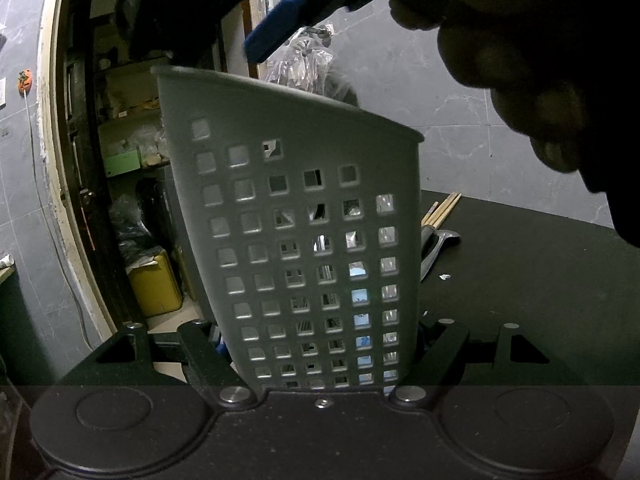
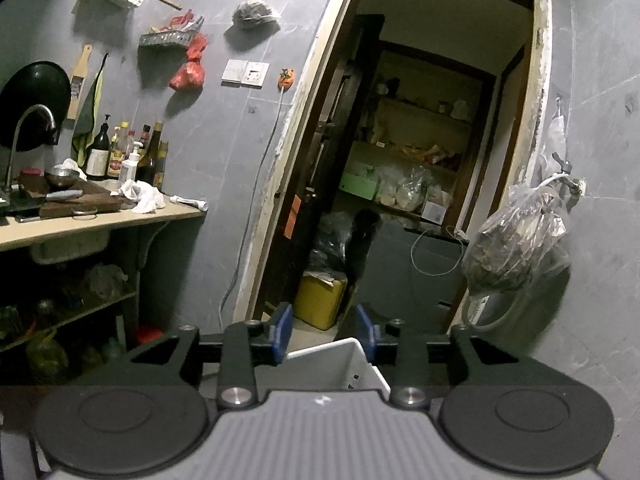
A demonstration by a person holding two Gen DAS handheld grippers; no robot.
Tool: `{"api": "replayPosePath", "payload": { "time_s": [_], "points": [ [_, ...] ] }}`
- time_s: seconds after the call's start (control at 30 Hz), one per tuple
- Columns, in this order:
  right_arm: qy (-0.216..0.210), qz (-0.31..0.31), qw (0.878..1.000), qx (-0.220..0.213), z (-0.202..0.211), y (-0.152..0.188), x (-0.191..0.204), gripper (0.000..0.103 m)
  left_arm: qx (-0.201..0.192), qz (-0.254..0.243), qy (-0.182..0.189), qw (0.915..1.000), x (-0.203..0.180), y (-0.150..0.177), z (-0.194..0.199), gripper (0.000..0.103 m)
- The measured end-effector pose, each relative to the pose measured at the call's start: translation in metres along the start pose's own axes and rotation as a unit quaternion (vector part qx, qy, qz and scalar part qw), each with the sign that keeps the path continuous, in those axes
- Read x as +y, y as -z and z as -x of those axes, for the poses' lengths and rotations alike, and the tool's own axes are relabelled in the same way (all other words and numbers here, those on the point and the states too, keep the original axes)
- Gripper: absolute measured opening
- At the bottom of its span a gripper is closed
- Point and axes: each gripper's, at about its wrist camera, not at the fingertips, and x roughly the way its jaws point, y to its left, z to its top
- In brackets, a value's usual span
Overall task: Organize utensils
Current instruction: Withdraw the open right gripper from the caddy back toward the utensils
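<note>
Left gripper clamped on perforated grey utensil holder, held tilted above dark table; right gripper level over holder's rim, blue pads apart, gripping nothing

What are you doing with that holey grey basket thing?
A person is tidying utensils with a gripper in each hand. The left gripper is clamped on the tilted grey plastic utensil holder with square holes, which already has some cutlery inside. The right gripper hangs open above the holder's rim, with nothing between its blue pads. Wooden chopsticks and a metal spoon wait on the dark table.
</note>
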Motion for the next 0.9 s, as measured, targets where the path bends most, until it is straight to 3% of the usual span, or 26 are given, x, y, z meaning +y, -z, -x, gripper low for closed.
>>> {"api": "replayPosePath", "payload": {
  "time_s": [0.13, 0.27, 0.43, 0.63, 0.9],
  "points": [
    [0.014, -0.013, 1.000, -0.009, 0.003, -0.003, -0.006, 0.073, 0.000, 0.000, 0.000, 1.0000, 0.000, 0.000, 0.000, 0.078],
    [0.044, -0.033, 0.998, -0.018, 0.007, -0.003, -0.019, 0.093, 0.000, 0.000, 0.000, 1.0000, 0.000, 0.000, 0.000, 0.078],
    [0.091, -0.067, 0.994, -0.009, 0.008, 0.008, -0.047, 0.102, 0.001, -0.002, -0.002, 1.0000, 0.000, 0.000, -0.001, 0.078],
    [0.160, -0.125, 0.979, 0.027, 0.004, 0.030, -0.088, 0.103, 0.001, -0.002, -0.002, 1.0000, -0.001, -0.001, -0.002, 0.078],
    [0.183, -0.172, 0.966, 0.061, 0.005, 0.066, -0.131, 0.103, 0.003, -0.003, -0.003, 1.0000, -0.002, 0.000, -0.003, 0.078]
  ]
}}
